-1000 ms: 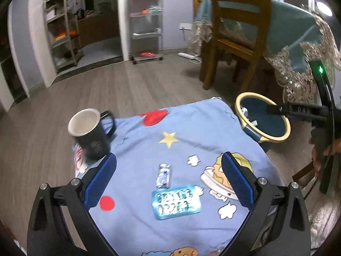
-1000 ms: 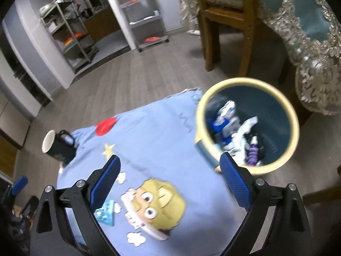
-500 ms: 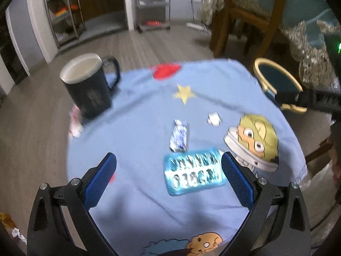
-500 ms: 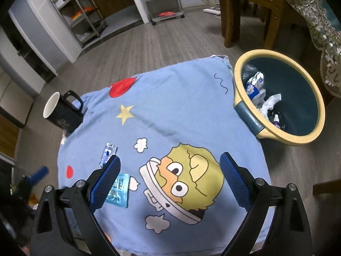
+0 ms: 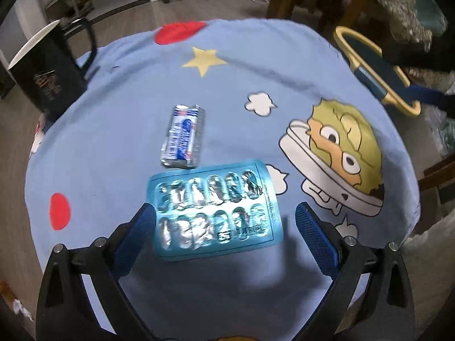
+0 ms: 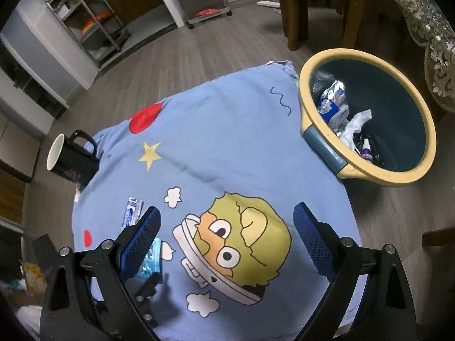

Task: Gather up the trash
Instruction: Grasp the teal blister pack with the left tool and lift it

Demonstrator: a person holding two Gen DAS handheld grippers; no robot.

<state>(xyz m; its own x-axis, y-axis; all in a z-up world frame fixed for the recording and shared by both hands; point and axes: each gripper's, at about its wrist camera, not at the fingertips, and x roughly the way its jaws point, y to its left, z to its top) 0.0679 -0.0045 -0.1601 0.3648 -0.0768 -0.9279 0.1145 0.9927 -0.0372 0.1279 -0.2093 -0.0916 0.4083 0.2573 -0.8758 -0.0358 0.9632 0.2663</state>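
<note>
A blue blister pack (image 5: 214,211) lies on the blue cartoon cloth (image 5: 256,65). My left gripper (image 5: 226,221) is open, low over the cloth, with the pack between its fingers. A silver and blue wrapper (image 5: 183,136) lies just beyond the pack. My right gripper (image 6: 226,227) is open and empty, high above the cloth (image 6: 227,130). In the right wrist view the wrapper (image 6: 132,211) shows and the pack (image 6: 152,260) is partly hidden behind my left finger. The yellow-rimmed bin (image 6: 366,125) holds several pieces of trash.
A black mug (image 5: 47,71) stands at the cloth's far left edge; it also shows in the right wrist view (image 6: 71,160). The bin (image 5: 372,68) stands at the cloth's right edge. A wooden chair (image 6: 318,5) and a draped table (image 6: 421,20) stand behind it. Metal shelves (image 6: 85,20) stand far back.
My left gripper has dropped and moved forward, and its fingers now sit on either side of the blister pack. My right gripper has pulled back from above the bin to over the cloth.
</note>
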